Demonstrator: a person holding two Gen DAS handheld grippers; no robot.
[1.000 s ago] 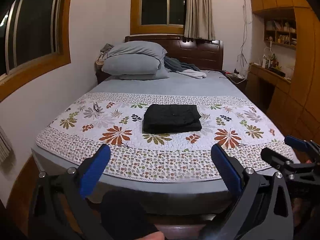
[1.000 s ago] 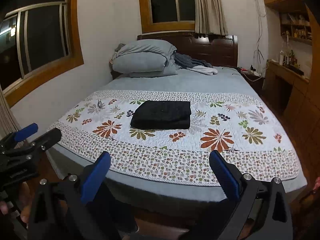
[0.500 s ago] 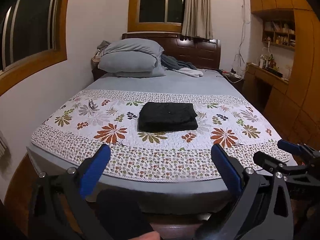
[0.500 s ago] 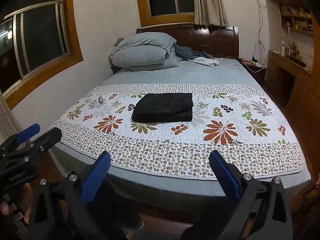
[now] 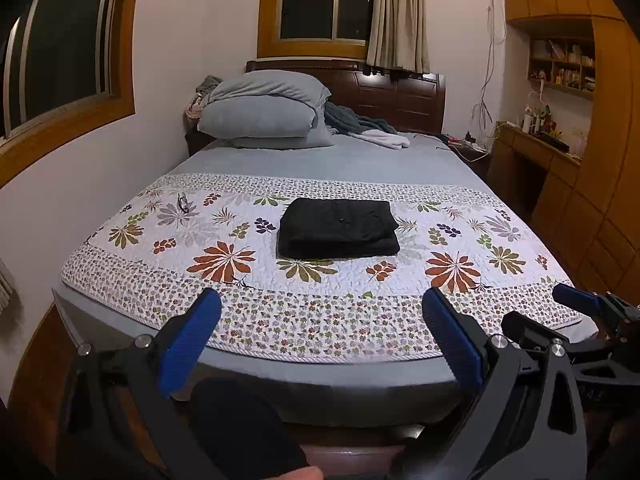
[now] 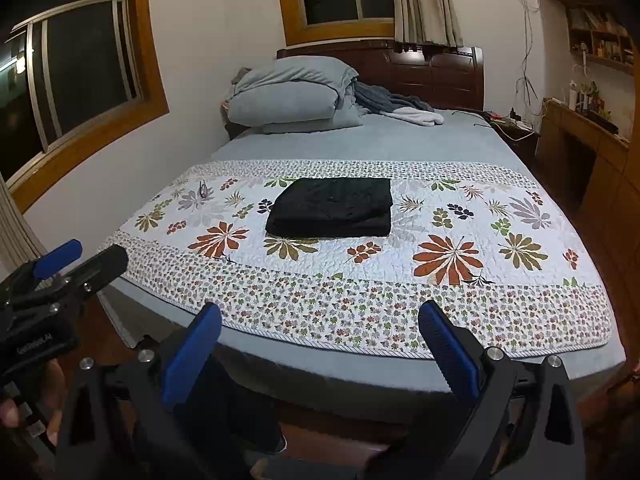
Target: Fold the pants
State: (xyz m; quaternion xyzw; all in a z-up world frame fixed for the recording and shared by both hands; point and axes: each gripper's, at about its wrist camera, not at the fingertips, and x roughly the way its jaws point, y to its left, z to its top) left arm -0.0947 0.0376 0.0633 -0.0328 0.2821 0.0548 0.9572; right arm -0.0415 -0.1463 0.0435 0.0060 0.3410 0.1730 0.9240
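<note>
a floral quilt [image 5: 224, 240] covers the bed's [image 5: 328, 160] near half; grey pillows [image 5: 260, 116] stack by the wooden headboard [image 5: 400, 92].

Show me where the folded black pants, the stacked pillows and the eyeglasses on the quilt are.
folded black pants [image 5: 338, 232], left wrist view, top layer's middle.
stacked pillows [image 6: 286, 100], right wrist view, middle pillow's front.
eyeglasses [image 5: 183, 203], left wrist view, on the frame.

My left gripper [image 5: 320, 340] spread wide at frame bottom, folded black pants [image 5: 338, 234] mid-frame on the floral quilt [image 5: 440, 240], pillows [image 5: 260, 120] above, my right gripper [image 5: 560, 312] lower right.
</note>
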